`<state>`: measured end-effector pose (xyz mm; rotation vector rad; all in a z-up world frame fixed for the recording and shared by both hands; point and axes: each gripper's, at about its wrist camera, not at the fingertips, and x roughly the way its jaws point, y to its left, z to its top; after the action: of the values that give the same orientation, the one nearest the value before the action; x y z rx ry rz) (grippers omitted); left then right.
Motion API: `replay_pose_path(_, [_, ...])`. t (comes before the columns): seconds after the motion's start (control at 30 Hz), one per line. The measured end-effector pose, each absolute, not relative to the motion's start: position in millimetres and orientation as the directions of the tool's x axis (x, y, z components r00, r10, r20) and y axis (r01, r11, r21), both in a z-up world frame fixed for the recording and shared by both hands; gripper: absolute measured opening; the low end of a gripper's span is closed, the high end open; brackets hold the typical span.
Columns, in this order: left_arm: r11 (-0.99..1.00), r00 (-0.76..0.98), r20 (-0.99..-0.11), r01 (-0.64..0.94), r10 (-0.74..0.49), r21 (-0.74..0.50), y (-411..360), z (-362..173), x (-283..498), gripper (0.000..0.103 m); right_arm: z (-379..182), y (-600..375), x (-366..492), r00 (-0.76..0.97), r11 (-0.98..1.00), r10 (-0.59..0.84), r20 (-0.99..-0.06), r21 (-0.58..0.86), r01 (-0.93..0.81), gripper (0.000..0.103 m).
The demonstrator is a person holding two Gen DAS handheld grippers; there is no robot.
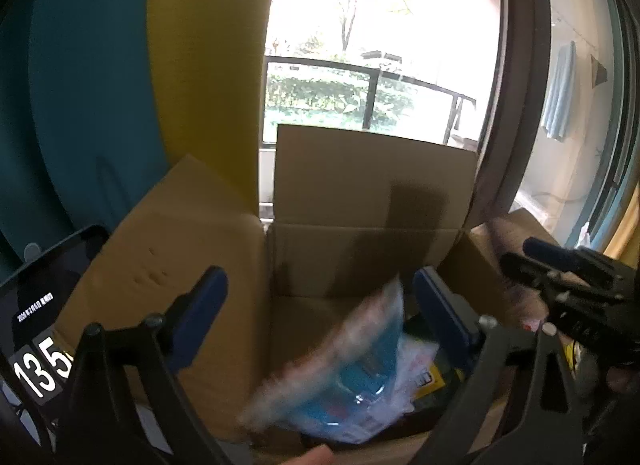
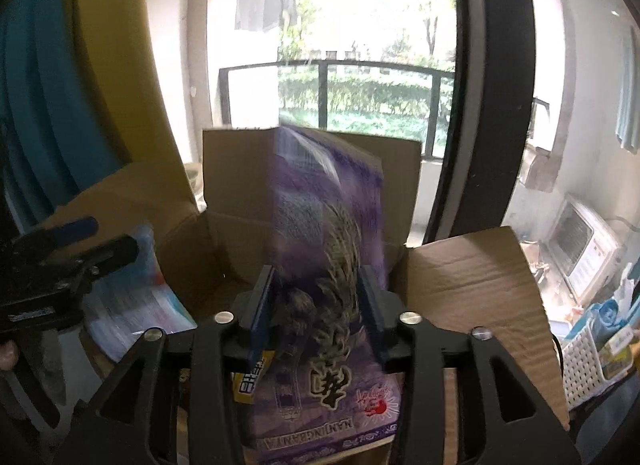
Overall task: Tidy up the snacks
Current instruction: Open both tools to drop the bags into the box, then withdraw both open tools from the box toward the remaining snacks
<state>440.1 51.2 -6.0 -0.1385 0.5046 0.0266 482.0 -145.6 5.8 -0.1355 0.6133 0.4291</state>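
**Snacks going into the carton, several already inside**

The open cardboard box [image 1: 360, 249] stands by the window with its flaps up, and it already carries some of the load: a dark packet with a yellow patch [image 1: 430, 379] lies on the bottom near the right wall.

The left hand-held gripper [image 1: 320, 313] hangs over the box mouth with its jaws spread wide. A blue snack bag [image 1: 352, 369] sits blurred between and below them, touching neither pad as far as I can tell; it looks released or dropping in.

The right hand-held gripper [image 2: 316, 305] is clamped on a purple snack bag [image 2: 324, 233], which stands upright above the box, its upper end level with the rear flap. That bag is not yet inside.

Beside the box's right flap, a white slotted basket [image 2: 588, 361] holds more packets, so I judge the sorting is partway through, with more to be packed.
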Motion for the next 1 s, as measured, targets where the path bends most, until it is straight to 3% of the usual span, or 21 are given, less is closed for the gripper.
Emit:
replay_pose_path(0.07, [0.99,0.876,-0.482,-0.057,-0.012,-0.129,52,-4,439,0.096,7,-145,479,0.742,0.905,0.351,-0.572,0.002,-0.426,0.075])
replay_pose_path(1.0, [0.995,0.911,-0.412,-0.008,-0.034,-0.099,50,38,332,0.099,26,-163,362,0.712,0.87,0.406,-0.573,0.004,-0.493,0.075])
